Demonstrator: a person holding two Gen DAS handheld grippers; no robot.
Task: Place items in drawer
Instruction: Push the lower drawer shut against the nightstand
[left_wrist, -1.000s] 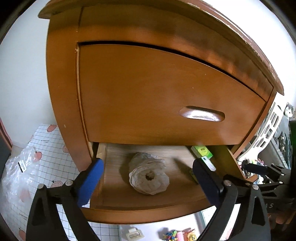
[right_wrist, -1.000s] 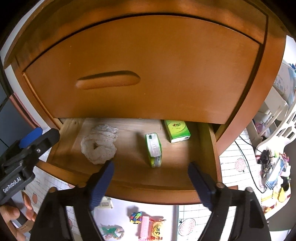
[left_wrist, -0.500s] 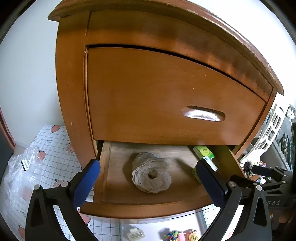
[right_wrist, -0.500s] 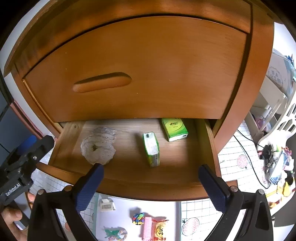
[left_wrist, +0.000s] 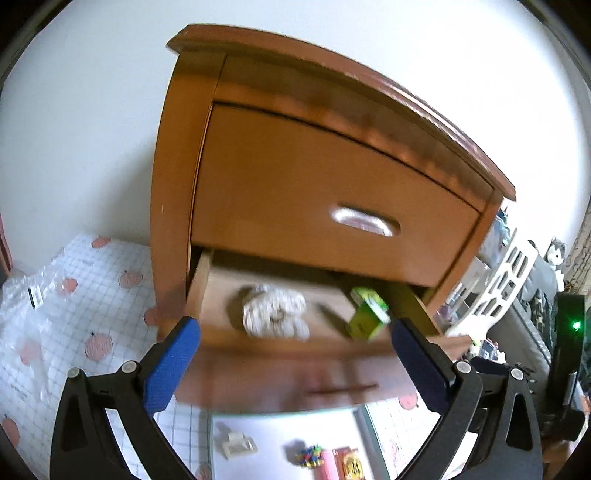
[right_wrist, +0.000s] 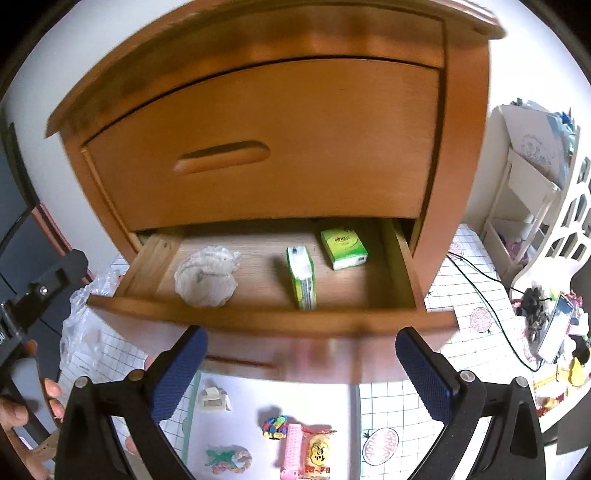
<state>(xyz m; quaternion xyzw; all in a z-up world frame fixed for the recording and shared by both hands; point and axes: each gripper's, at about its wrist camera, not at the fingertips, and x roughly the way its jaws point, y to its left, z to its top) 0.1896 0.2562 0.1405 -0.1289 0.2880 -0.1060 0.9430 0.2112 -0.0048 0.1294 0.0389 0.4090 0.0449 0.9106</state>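
Lower drawer (right_wrist: 258, 321) of the wooden nightstand (right_wrist: 280, 140) pulled out, holding three things: crumpled white bag (right_wrist: 207, 275) at left, green tissue pack (right_wrist: 302, 277) on edge mid-drawer, second green pack (right_wrist: 343, 248) flat toward the back right. Left claw (left_wrist: 295, 365) spread wide, nothing held; right claw (right_wrist: 301, 373) likewise spread and bare, both just short of the drawer front. More items on the floor mat (right_wrist: 258, 417) below: white clip (right_wrist: 212, 400), coloured toy (right_wrist: 275, 427), pink comb (right_wrist: 293, 452), snack packet (right_wrist: 318, 452), braided ring (right_wrist: 228, 459). Risks, judged: drawer front overhanging the mat, likely to catch a claw rising with a load; edge-standing pack prone to toppling if nudged; upper drawer (right_wrist: 266, 147) shut low over the opening, leaving scant clearance. Cable (right_wrist: 480, 291) and clutter well off to the right.
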